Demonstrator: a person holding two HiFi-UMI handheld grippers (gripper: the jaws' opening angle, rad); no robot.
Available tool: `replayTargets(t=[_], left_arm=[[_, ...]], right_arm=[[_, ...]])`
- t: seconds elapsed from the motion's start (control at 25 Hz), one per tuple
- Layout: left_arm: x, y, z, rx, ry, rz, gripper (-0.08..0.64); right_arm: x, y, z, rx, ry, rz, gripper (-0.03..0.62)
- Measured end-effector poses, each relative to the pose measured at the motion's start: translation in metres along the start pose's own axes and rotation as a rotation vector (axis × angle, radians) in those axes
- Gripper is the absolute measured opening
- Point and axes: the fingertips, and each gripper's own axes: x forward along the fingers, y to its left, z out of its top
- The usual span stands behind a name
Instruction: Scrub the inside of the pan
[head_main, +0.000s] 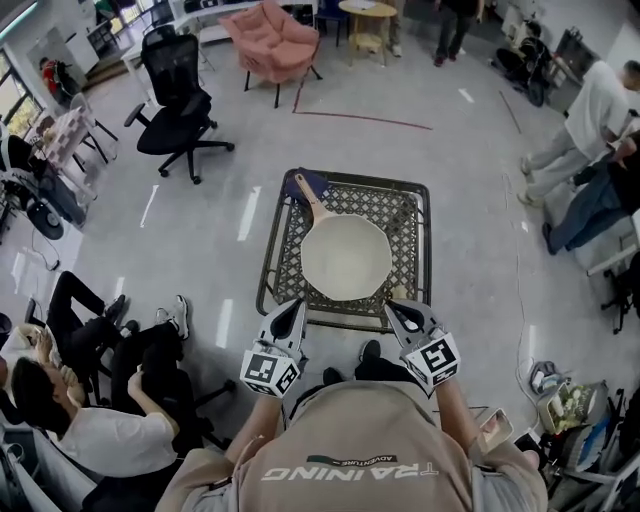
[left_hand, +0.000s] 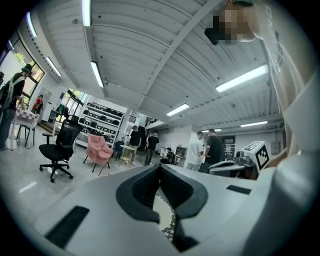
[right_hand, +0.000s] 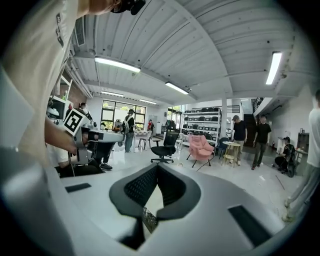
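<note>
The pan (head_main: 346, 257), cream inside and empty, sits at the centre of the head view on a low desk (head_main: 370, 178) with a metal lattice top. Its wooden handle (head_main: 313, 203) points toward the upper left of the frame. At the desk's upper left corner, touching or just under the end of the handle, lies a small dark blue thing (head_main: 312, 184). It may be a sponge or a cloth, but it is too small to tell.

Both grippers hang at the near edge of the desk, below the pan in the head view. The left gripper (head_main: 297, 305) is at the lower left of the pan and the right gripper (head_main: 392, 306) at its lower right, and neither touches it. In the left gripper view the jaws of the left gripper (left_hand: 160, 167) meet at the tips with nothing between them, and only a sliver of pan and lattice shows below. In the right gripper view the right gripper (right_hand: 157, 167) is likewise closed and empty.

Scrubbing does not look to have begun; this reads as the approach, with no scrubbing tool in either gripper. The next move probably calls for one gripper to open and fetch a scrubber, perhaps the blue thing. The other would likely need to open and take the handle, so the pan does not slide on the lattice under pressure.
</note>
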Motion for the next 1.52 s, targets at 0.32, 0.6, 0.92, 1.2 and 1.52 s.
replayTargets(t=[0.32, 0.6, 0.92, 1.2, 1.52], left_arm=[[0.031, 0.002, -0.004, -0.010, 0.043, -0.018, 0.017], [0.075, 0.020, 0.018, 0.031, 0.040, 0.020, 0.017], [0.154, 0.028, 0.039, 0.080, 0.030, 0.008, 0.018], [0.207, 0.043, 0.035, 0.051, 0.061, 0.032, 0.017], [0.230, 0.052, 0.050, 0.076, 0.045, 0.026, 0.017]], right_arm=[[0.026, -0.014, -0.014, 0.018, 0.028, 0.038, 0.014], [0.060, -0.071, 0.006, 0.005, -0.036, 0.041, 0.014], [0.076, -0.158, 0.006, 0.047, -0.061, -0.023, 0.014], [0.088, -0.207, -0.003, 0.064, -0.058, -0.028, 0.014], [0.124, -0.216, 0.000, 0.113, -0.055, 0.030, 0.014]])
